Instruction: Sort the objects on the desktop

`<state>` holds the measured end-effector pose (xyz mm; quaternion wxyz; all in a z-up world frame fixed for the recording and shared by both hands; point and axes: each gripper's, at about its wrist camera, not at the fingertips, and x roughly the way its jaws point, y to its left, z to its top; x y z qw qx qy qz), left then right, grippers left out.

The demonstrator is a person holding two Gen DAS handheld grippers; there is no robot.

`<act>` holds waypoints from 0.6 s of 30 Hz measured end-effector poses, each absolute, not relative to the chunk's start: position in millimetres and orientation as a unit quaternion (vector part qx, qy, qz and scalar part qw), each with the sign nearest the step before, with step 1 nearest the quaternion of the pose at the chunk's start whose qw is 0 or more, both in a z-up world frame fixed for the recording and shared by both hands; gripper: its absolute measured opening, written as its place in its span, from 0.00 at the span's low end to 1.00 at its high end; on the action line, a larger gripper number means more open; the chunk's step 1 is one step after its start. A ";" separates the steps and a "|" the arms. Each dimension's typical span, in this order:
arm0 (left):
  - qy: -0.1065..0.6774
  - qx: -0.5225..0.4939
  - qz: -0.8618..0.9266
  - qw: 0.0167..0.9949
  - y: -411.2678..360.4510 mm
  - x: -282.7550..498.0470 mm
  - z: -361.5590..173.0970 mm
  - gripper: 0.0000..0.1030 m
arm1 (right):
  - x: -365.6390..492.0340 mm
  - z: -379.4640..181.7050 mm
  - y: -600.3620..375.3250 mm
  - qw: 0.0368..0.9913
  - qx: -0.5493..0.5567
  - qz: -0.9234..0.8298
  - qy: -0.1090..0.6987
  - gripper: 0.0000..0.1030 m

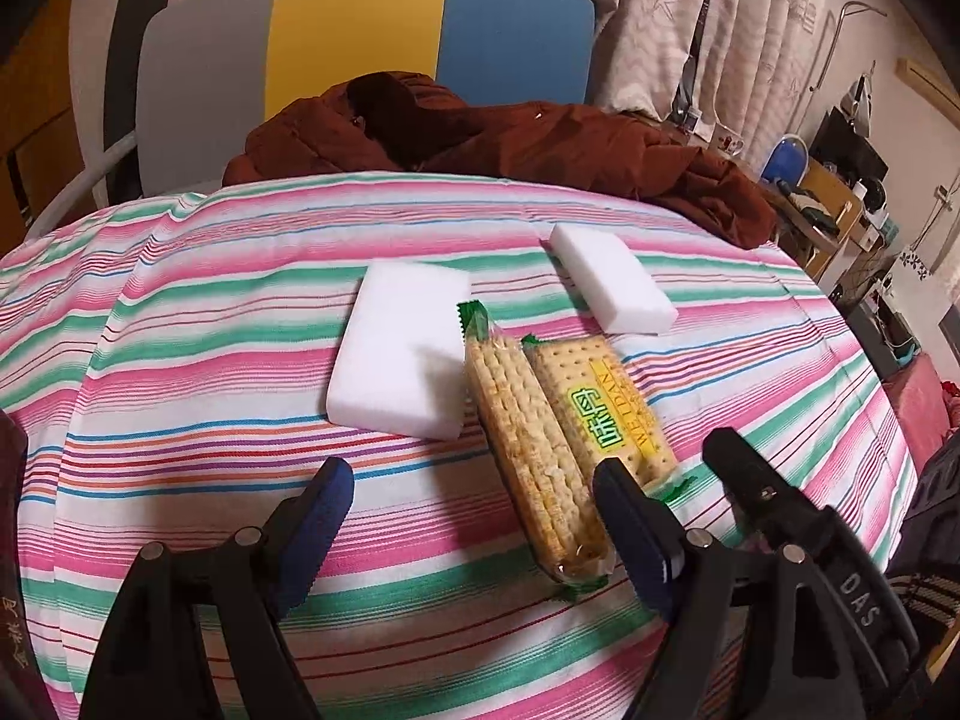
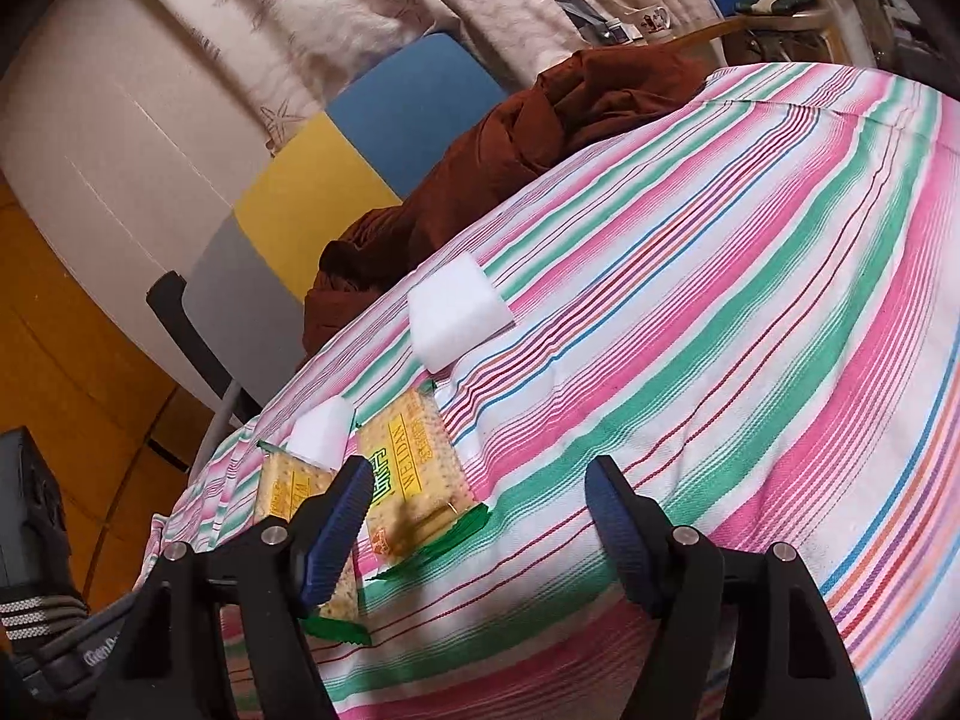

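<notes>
Two cracker packets lie side by side on the striped cloth: one on its edge (image 1: 531, 450) and one flat with a yellow WEIDAN label (image 1: 600, 408). Two white sponge blocks lie beyond them, a large one (image 1: 399, 351) on the left and a smaller one (image 1: 609, 279) on the right. My left gripper (image 1: 474, 492) is open and empty, its right finger next to the near end of the packets. My right gripper (image 2: 480, 492) is open and empty; the flat packet (image 2: 411, 480), the other packet (image 2: 300, 492) and the sponges (image 2: 459, 309) (image 2: 321, 432) lie to its left.
A brown jacket (image 1: 510, 138) is heaped at the far edge of the striped cloth (image 1: 198, 312). A grey, yellow and blue chair back (image 1: 360, 42) stands behind it. Curtains and a cluttered desk (image 1: 840, 192) are at the right. The other gripper's black body (image 1: 798, 516) shows at the right.
</notes>
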<state>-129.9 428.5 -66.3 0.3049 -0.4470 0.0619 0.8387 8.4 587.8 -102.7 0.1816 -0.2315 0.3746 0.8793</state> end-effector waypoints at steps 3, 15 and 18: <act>0.058 -0.453 0.835 0.308 426.1 -132.6 -72.4 0.74 | 9.6 -102.8 588.9 0.181 -0.229 0.880 0.375 0.72; 0.059 -0.438 0.830 0.339 408.3 -126.1 -71.5 0.37 | 9.2 -103.1 588.8 0.177 -0.229 0.881 0.375 0.74; 0.076 -0.428 0.835 0.339 410.9 -121.2 -67.1 0.37 | 8.9 -102.9 588.7 0.177 -0.229 0.881 0.375 0.74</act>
